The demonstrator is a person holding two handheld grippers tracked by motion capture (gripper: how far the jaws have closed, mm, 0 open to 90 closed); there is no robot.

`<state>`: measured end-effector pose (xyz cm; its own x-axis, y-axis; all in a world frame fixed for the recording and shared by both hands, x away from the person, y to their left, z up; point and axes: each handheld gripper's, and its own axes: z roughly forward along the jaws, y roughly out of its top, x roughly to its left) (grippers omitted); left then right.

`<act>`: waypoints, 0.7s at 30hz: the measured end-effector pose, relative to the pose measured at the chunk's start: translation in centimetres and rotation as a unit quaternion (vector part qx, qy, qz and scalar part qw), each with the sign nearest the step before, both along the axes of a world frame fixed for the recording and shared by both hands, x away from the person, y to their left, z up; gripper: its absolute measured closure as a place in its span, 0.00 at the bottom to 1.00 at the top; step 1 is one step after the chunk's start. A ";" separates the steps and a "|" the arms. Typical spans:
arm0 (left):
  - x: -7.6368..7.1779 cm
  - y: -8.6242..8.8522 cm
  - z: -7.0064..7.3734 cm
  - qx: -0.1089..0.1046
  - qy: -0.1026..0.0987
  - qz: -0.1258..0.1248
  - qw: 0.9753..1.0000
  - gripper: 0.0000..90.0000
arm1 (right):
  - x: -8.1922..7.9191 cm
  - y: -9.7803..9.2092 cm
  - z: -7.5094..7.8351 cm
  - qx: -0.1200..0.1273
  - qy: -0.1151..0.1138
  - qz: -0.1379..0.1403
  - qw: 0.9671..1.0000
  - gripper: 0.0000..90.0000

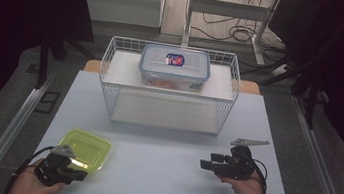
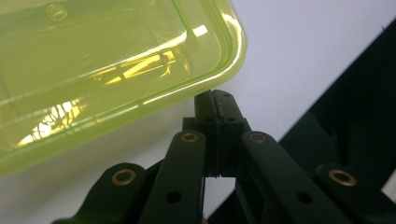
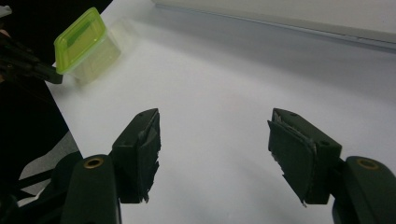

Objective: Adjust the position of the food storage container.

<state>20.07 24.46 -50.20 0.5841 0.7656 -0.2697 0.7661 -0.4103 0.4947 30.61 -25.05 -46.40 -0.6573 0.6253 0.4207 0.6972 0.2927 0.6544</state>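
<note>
With the green box (image 1: 84,149) near the counter's (image 1: 166,167) front left corner, the left gripper (image 1: 60,168), jaws together at its rim, should open before gripping; the right gripper (image 3: 212,154) waits with jaws apart.

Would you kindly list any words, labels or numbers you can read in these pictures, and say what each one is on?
None can be read. The clear lidded container in the wire basket carries a red and blue label, but it is too small and blurred to read. The green container bears no visible text.
</note>
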 end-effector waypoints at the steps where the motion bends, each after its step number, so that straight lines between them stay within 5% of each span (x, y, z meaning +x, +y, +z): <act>1: 0.2 -0.3 0.0 0.003 -0.001 0.001 1.000 1.00 | 0.0 0.0 0.0 0.000 0.000 -0.001 1.000 0.38; 7: 0.9 -1.6 -0.2 0.010 0.002 0.002 1.000 1.00 | 0.0 -0.1 0.0 -0.001 0.000 -0.004 1.000 0.38; 12: 0.1 -0.9 0.8 -0.019 -0.006 0.007 1.000 1.00 | 0.0 -0.3 -0.1 0.001 0.000 -0.004 1.000 0.38; 15: -0.1 0.8 2.0 -0.032 -0.017 0.021 0.999 1.00 | 0.0 -0.5 -0.1 0.002 0.001 -0.010 1.000 0.38; 18: 0.1 3.9 3.3 -0.069 -0.029 0.060 0.995 1.00 | 0.1 -0.6 0.0 0.004 0.000 -0.015 1.000 0.37; 21: 0.7 6.6 4.0 -0.064 -0.041 0.101 0.992 1.00 | 0.2 -0.7 0.0 0.006 0.000 -0.017 1.000 0.37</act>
